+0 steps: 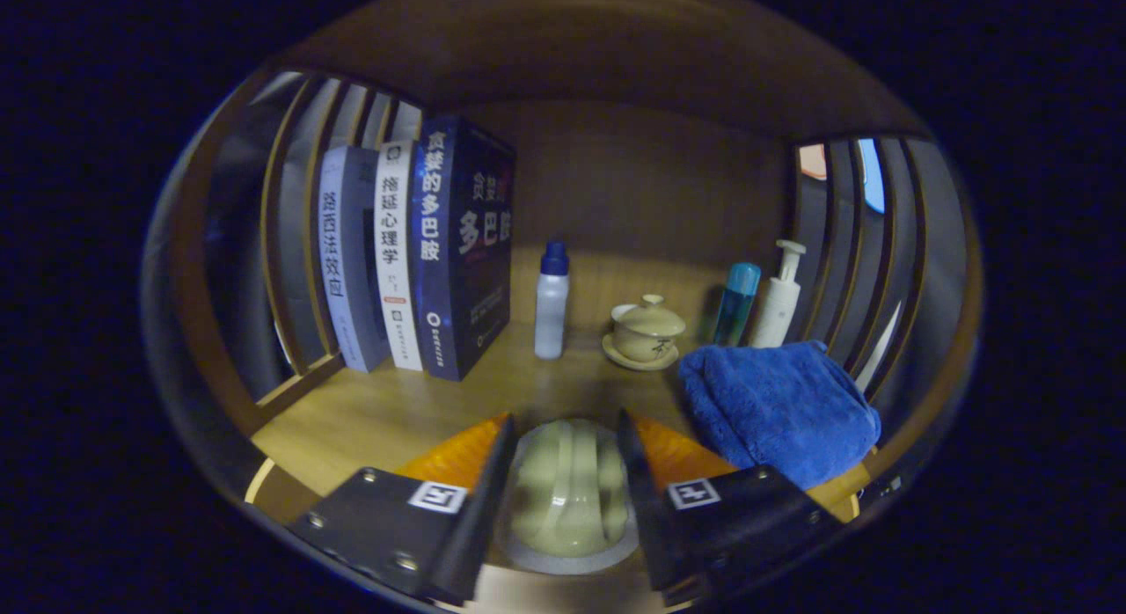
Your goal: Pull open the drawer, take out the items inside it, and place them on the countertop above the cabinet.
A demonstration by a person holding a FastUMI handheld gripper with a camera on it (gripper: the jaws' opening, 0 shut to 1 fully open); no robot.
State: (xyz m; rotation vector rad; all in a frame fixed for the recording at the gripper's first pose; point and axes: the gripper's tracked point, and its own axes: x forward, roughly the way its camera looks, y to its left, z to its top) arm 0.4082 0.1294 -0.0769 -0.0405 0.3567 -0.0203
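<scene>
Books (413,253), bottles and a lidded teacup (647,331) stand beyond; a blue towel (778,407) lies just right. Claw (567,486) grips a pale ribbed cup (570,491) on the counter (387,412).

The camera rides on the gripper (567,491) and looks forward along its two fingers (475,500), which flank a pale ribbed object (570,486) close under the lens. It sits low, just above the tabletop (387,412), facing level into a wooden alcove. Books (422,253) stand ahead to the left, a blue towel (778,407) lies near on the right, and a bottle (552,299) and lidded cup (647,331) sit farther back toward the rear wall.
</scene>
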